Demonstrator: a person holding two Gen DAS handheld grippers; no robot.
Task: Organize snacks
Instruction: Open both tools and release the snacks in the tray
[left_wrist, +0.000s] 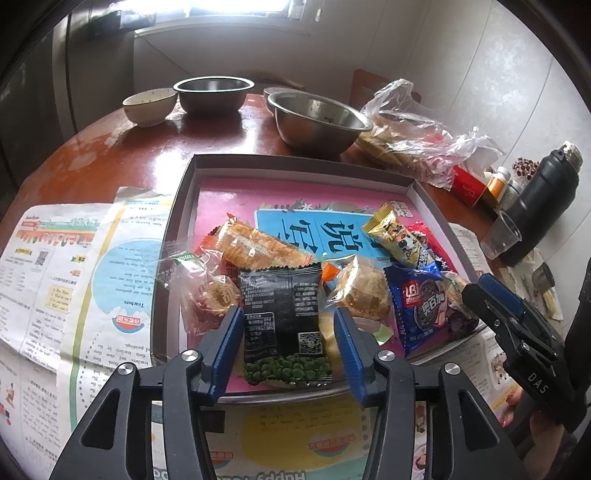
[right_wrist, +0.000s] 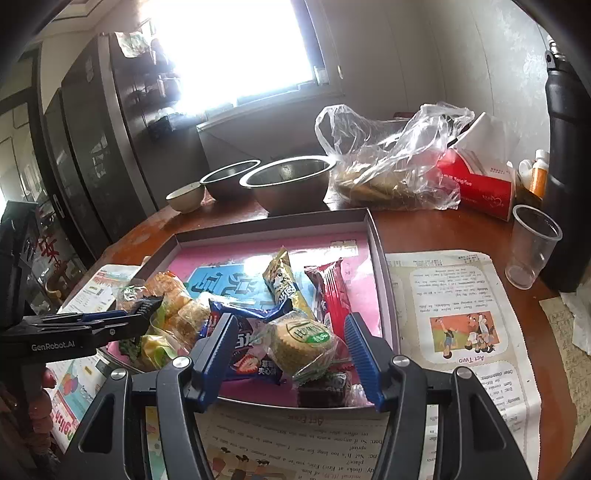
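1. The left tongs (left_wrist: 290, 332) sit over the near edge of the tray (left_wrist: 177, 206), and the black pea packet (left_wrist: 284, 321) lies between the two blue pads. The pads do not press it, so the left tongs are let go.
2. The right tongs (right_wrist: 291, 339) hang over the round biscuit in its clear wrap (right_wrist: 301, 345) and the blue cookie packet (right_wrist: 240, 347). The pads stand apart and squeeze nothing.
3. Both tongs point down at a slant toward the pile of snacks in the tray.
4. The snacks lie in a heap, some on top of others: a gold packet (right_wrist: 284, 280) and a red packet (right_wrist: 332, 291) lie behind the biscuit.
5. Farther back on the bench (left_wrist: 110, 147) stand two steel bowls (left_wrist: 314, 118), a small white bowl (left_wrist: 149, 105), a plastic bag (right_wrist: 388, 162), a clear cup (right_wrist: 532, 245) and a black flask (left_wrist: 543, 199).
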